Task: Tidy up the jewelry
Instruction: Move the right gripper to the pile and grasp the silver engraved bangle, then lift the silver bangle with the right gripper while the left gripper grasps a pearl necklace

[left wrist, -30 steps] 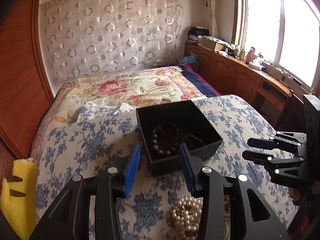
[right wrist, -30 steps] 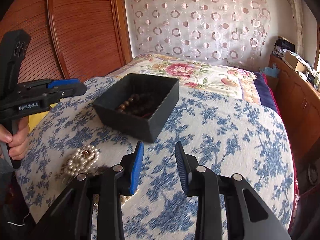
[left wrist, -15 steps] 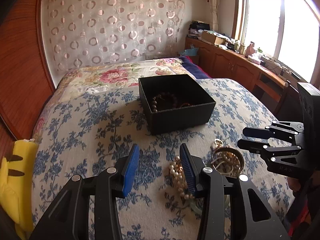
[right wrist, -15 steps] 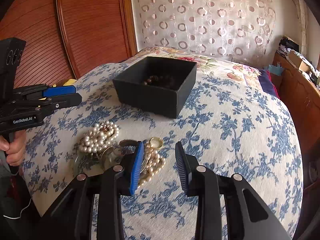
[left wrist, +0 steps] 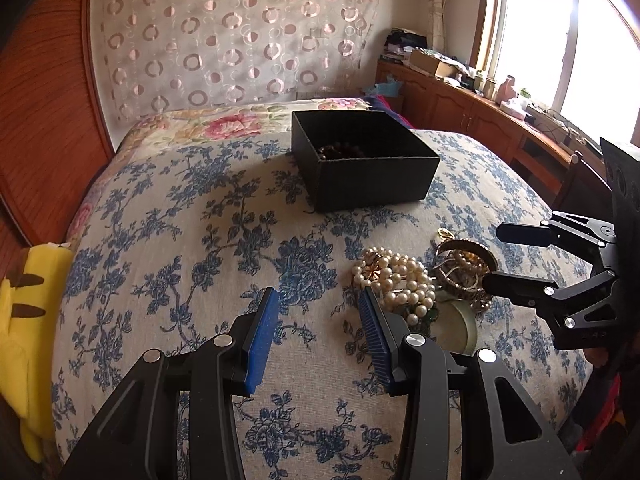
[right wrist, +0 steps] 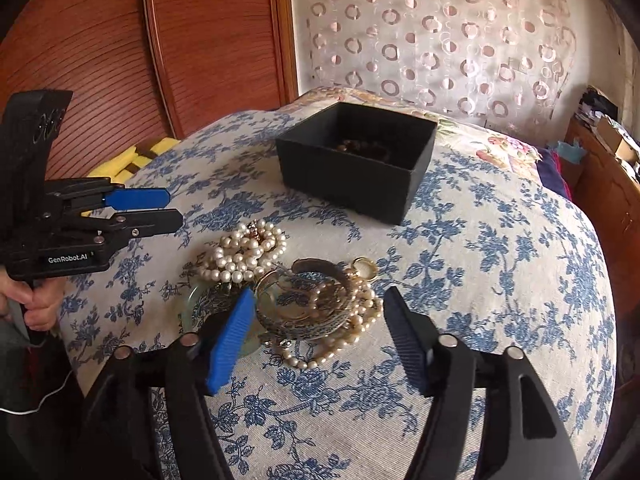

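Observation:
A black open box [left wrist: 368,168] [right wrist: 356,168] stands on the blue-flowered bedspread with a dark bead bracelet [left wrist: 340,150] inside. In front of it lies a jewelry pile: a white pearl strand [left wrist: 400,278] [right wrist: 244,252], gold and patterned bangles [right wrist: 308,308] [left wrist: 464,268] and a pale green glass bangle [right wrist: 200,300]. My left gripper [left wrist: 318,312] is open and empty, just left of the pearls. My right gripper [right wrist: 316,312] is open wide, its jaws either side of the bangles, above them.
A yellow plush toy [left wrist: 24,320] lies at the bed's left edge. A wooden headboard [right wrist: 180,40] stands behind. A floral quilt [left wrist: 240,124] covers the far bed. Wooden cabinets [left wrist: 480,120] run under the window at the right.
Both grippers have pulled back from the box toward the jewelry pile. The right gripper has opened wider and now straddles the bangles.

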`<action>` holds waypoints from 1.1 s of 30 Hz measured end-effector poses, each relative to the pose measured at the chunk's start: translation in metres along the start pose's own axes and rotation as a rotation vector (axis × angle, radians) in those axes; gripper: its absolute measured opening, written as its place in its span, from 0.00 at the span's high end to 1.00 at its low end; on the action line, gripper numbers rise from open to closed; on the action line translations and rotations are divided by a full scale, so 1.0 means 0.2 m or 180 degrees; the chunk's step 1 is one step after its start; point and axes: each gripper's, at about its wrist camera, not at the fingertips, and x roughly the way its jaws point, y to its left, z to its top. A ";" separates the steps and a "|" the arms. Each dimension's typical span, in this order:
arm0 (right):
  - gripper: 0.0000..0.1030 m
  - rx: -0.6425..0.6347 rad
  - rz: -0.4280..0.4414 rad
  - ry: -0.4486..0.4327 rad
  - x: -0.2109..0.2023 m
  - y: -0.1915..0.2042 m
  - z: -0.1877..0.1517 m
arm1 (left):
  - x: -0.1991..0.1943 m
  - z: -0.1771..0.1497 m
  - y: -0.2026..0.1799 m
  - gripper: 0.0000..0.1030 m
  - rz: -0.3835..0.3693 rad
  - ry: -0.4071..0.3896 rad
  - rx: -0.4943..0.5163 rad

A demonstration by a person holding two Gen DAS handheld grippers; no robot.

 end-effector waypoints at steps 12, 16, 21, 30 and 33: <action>0.29 -0.0145 0.0011 0.0218 0.14 0.02 0.01 | 0.01 -0.03 -0.01 0.61 -0.0048 0.0031 -0.0021; 0.33 -0.0208 0.0047 0.0232 0.16 0.04 0.01 | 0.02 -0.04 -0.03 0.61 -0.0089 0.0072 -0.0002; 0.40 -0.0212 0.0100 0.0186 0.14 0.04 0.01 | 0.03 -0.06 -0.05 0.60 -0.0145 0.0118 0.0035; 0.40 -0.0088 -0.0022 -0.0055 -0.01 -0.04 0.01 | 0.06 -0.06 -0.13 0.60 -0.0257 0.0179 0.0112; 0.40 -0.0060 -0.0090 -0.0085 -0.05 -0.08 0.00 | 0.07 -0.06 -0.15 0.60 -0.0276 0.0179 0.0132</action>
